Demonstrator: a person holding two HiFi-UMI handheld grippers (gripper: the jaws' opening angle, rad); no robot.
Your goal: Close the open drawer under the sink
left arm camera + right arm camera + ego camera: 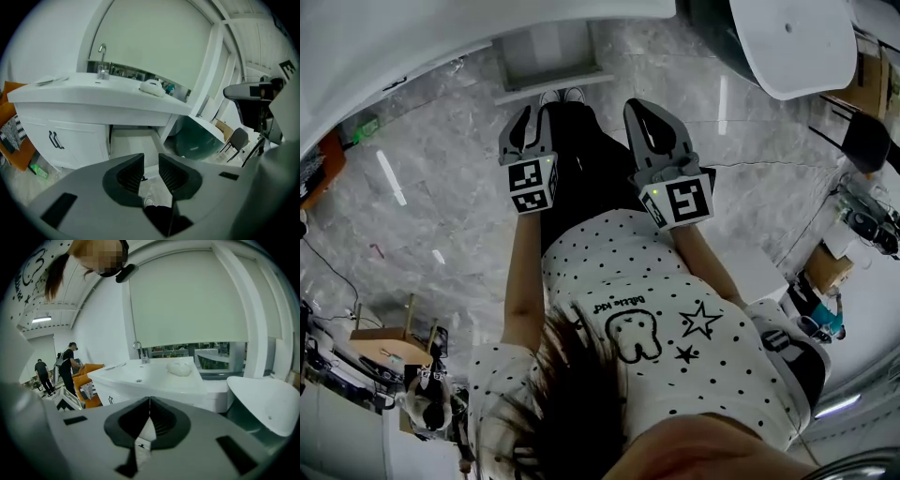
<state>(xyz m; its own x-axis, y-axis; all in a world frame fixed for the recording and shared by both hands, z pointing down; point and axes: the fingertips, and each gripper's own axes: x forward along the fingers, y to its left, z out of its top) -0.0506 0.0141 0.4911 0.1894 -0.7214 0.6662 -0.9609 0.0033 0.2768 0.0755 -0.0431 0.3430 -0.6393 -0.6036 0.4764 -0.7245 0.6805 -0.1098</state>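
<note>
Nearest: your left gripper (534, 120), held out low in front of your dotted shirt (675, 281). In the left gripper view its jaws stand a narrow gap apart, ribbed pads (131, 176) facing each other with nothing between them. Only floor and a white shoe toe (149, 202) show through the gap. Your right gripper (649, 114) sits beside it, a little further right. In the right gripper view its jaws are closed tip to tip, empty.

Just past both grippers, ahead of your shoes — the drawer (547, 67), standing out from under the vanity counter (93, 93), its white interior open to view. Neither gripper touches it. Left of the drawer, the cabinet doors (61, 138) with dark handles are closed.

On the counter — a chrome faucet (102, 60) at the back, a white bundle (152, 87) toward the right end. Behind it, a pale roller blind (187, 301). Right of the vanity, a white tub (792, 42). Far left in the right gripper view, two people (70, 359) in dark clothes beside orange furniture (86, 373).
</note>
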